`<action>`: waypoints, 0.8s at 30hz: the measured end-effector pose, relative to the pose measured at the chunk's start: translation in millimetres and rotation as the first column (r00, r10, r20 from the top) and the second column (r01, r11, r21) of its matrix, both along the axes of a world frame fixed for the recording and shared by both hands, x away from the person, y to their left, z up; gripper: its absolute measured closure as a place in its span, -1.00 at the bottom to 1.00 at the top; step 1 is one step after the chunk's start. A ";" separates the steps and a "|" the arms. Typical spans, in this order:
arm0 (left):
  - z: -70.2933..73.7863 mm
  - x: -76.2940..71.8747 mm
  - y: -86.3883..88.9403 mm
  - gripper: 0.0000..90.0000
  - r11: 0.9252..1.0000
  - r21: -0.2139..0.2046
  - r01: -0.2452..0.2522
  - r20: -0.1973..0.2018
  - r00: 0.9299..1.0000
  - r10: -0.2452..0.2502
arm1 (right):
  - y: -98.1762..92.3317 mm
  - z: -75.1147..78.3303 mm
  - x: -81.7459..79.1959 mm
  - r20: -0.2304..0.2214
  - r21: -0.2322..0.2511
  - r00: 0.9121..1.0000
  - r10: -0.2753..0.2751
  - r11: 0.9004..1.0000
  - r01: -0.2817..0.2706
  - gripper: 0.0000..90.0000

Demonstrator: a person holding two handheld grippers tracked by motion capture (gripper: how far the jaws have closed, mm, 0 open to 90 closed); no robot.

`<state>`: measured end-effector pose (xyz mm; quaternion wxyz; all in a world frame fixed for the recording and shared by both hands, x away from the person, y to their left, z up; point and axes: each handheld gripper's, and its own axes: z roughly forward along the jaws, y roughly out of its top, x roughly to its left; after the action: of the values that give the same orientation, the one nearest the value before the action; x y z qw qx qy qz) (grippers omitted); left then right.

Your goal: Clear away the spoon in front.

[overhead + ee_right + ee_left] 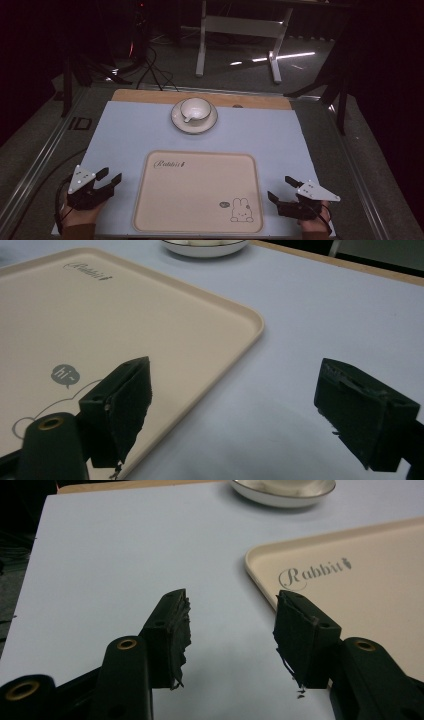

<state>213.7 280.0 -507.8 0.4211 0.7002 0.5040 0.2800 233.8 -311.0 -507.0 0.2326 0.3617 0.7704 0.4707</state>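
Observation:
A cream tray with a rabbit drawing lies at the near middle of the pale blue mat. Behind it a white cup sits on a white saucer. My left gripper rests left of the tray, open, nothing between its jaws; in the left gripper view it points over bare mat, beside the tray's corner. At the tray's right my right gripper is open and empty; in the right gripper view it straddles the tray's edge, with the saucer far off.
The mat covers a wooden board on a grey table. Beyond stand a white table frame, cables and dark stands on the floor. Bare mat lies on both sides of the tray.

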 end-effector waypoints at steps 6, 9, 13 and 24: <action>0.6 0.8 -2.8 0.05 1.000 -0.003 0.004 0.005 1.000 -0.004 | 0.4 -0.7 0.9 -0.002 -0.002 1.000 0.006 1.000 -0.006 -0.66; 1.1 0.6 -2.6 0.05 1.000 -0.011 -0.001 0.008 1.000 0.001 | 0.9 -0.7 1.1 -0.003 -0.009 1.000 0.004 1.000 -0.004 -0.66; 3.1 0.8 -1.4 0.04 0.999 -0.038 0.007 0.013 1.000 -0.006 | 1.2 -0.9 1.5 0.000 -0.011 1.000 0.005 1.000 -0.005 -0.66; 18.9 5.6 -10.7 0.03 0.998 -0.036 0.045 0.032 0.999 -0.044 | 1.2 -0.9 2.4 0.009 -0.016 1.000 0.005 1.000 -0.005 -0.66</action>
<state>219.3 269.3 -489.0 0.4480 0.6987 0.4868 0.2722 236.3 -309.8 -507.9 0.2379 0.3559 0.7738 0.4669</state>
